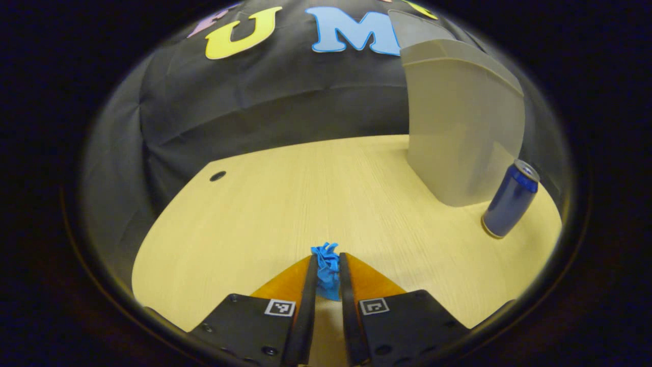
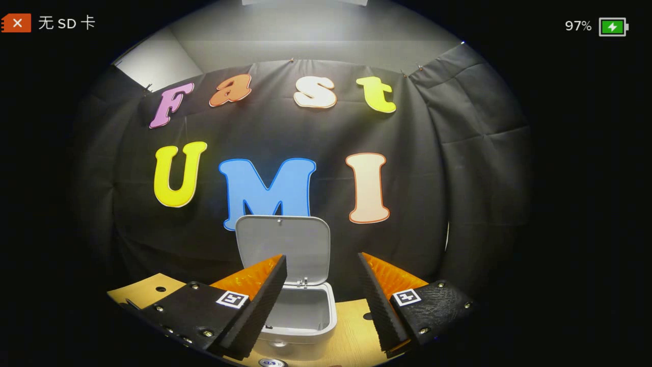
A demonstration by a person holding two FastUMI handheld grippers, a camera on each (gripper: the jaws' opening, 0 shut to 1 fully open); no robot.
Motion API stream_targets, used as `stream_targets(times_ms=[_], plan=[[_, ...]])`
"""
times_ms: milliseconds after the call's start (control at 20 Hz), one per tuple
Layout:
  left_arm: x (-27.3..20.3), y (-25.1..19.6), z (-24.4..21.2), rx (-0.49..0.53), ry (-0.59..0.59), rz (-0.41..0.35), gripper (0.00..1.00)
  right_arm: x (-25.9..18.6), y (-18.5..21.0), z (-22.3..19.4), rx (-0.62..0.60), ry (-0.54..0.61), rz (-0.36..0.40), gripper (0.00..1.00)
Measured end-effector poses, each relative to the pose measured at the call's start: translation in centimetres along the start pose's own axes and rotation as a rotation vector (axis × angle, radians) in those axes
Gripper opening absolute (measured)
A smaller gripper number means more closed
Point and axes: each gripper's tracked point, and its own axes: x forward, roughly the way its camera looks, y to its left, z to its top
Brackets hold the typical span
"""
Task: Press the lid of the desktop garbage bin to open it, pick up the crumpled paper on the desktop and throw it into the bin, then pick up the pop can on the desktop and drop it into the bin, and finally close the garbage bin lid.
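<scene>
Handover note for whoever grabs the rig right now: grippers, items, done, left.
Left gripper: shut on the crumpled blue paper, low over the light wooden desktop.
Right gripper: open, holding nothing, facing the bin.
Grey plastic desktop garbage bin: its hinged lid stands upright, so the bin is open; its inside looks empty.
Blue pop can: upright on the desktop beside the bin.
Done: lid opened, paper gripped.
Left: drop the paper into the bin, pick up the can and drop it in, close the lid.
</scene>
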Motion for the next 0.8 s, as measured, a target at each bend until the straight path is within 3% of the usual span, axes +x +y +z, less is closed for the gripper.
stream_targets(times_ms=[500,800], plan=[[-7.5,-1.7,15.9,-0.036,-0.268,-0.031,0.31,-1.8,2.5,-0.1,0.025,-0.003,0.062,0.88],[-9.4,-5.5,24.1,-0.036,-0.389,-0.095,0.31,-3.6,1.1,-0.5,0.03,0.002,0.053,0.88]])
